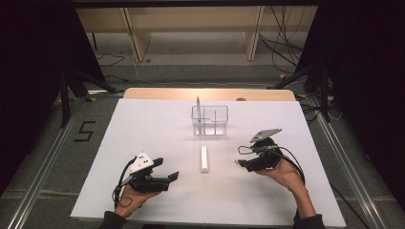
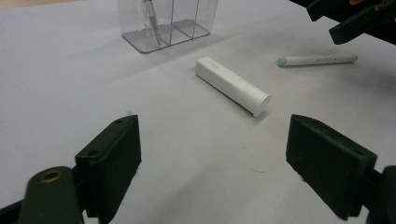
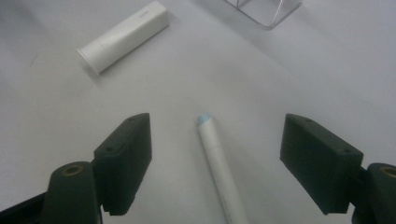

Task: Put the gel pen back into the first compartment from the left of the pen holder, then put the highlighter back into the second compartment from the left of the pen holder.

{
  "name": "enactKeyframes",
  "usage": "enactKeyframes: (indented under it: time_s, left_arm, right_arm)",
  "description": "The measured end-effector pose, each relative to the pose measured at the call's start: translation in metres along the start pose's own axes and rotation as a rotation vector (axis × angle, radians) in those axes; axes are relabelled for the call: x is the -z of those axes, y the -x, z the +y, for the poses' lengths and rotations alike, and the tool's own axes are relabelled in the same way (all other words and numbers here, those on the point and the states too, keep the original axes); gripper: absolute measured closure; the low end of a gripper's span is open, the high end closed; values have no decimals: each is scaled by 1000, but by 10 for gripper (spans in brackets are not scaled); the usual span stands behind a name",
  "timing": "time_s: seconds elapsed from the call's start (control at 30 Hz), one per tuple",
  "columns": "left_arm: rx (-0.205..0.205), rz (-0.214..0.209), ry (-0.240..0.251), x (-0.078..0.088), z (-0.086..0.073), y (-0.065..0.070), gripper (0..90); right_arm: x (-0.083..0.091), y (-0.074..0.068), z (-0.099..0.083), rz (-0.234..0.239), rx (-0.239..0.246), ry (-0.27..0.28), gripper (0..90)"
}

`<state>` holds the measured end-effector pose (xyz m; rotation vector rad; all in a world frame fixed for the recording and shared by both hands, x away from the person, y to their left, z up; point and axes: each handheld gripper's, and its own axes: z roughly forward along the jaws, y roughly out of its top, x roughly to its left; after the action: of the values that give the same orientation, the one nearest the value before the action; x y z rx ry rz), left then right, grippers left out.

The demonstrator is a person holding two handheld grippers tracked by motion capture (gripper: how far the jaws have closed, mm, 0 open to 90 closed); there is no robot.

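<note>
While one pen [image 1: 198, 106] already stands in the clear organizer [image 1: 210, 120], the right gripper [image 3: 217, 154], jaws wide, straddles a white pen [image 3: 219, 163] lying on the table; the white tube [image 1: 204, 159] also waits.

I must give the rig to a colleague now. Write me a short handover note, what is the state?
Left tongs: open, empty, facing the white tube.
Right tongs: open, with the white pen lying on the table between the jaws, not gripped.
Clear organizer: one pen-like item stands in its left compartment.
Done: that one item seems stowed.
Left, probably: pen and tube, both lying loose on the table.
</note>
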<state>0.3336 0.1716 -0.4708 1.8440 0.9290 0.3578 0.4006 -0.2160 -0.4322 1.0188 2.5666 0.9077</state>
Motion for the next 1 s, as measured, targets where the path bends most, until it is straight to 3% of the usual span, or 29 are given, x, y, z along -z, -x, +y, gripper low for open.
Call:
enactKeyframes:
  time_s: [0.37,0.57,1.0]
  left_arm:
    - [-4,-3,-4,0,0,1,177]
    - [-7,-2,-6,0,0,1,176]
    - [-17,-7,-7,-1,0,4,176]
  right_arm:
    - [-8,0,-4,0,13,-107,259]
    - [-11,0,-5,-7,27,-137,265]
    - [-13,7,-9,3,61,-207,442]
